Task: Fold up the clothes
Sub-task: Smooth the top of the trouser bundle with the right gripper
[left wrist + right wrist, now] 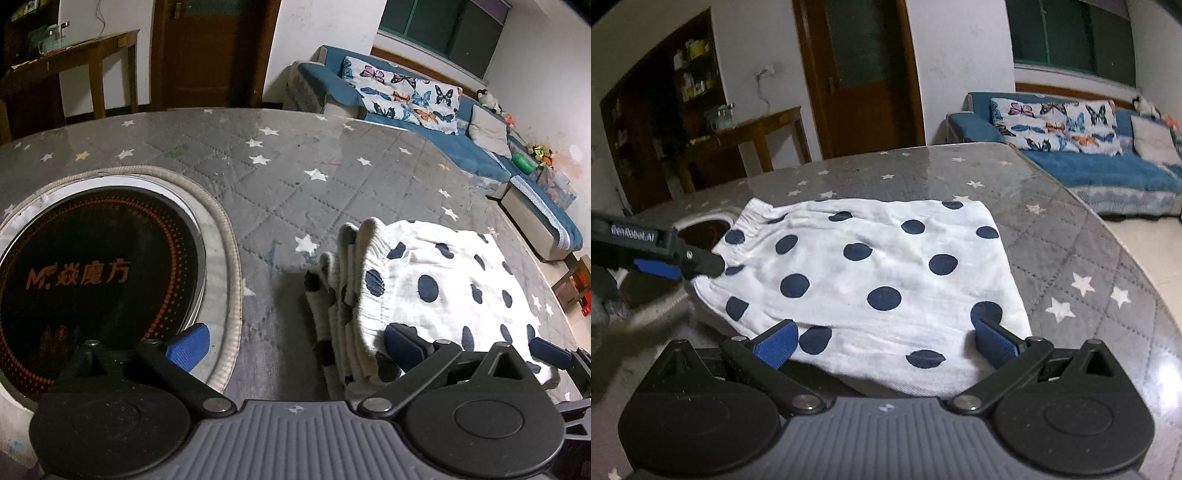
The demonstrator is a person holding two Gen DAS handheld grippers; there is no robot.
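Folded white cotton garment with navy dots (pixel 871 273) lying on grey star-quilted worktop (pixel 1082 258). Left tool (pixel 291 347) and right tool (pixel 886 341) both wide, holding nothing. Fold looks finished; next, probably smoothing or stacking.

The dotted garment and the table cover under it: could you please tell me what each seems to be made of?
Garment: soft white woven fabric, probably cotton, matte, with navy dots; its gathered, ribbed edge suggests elastic. Table cover: grey quilted cloth with stitched diamonds and stars, seemingly under a clear glossy sheet, judging by the reflections; glass or plastic, I cannot tell.
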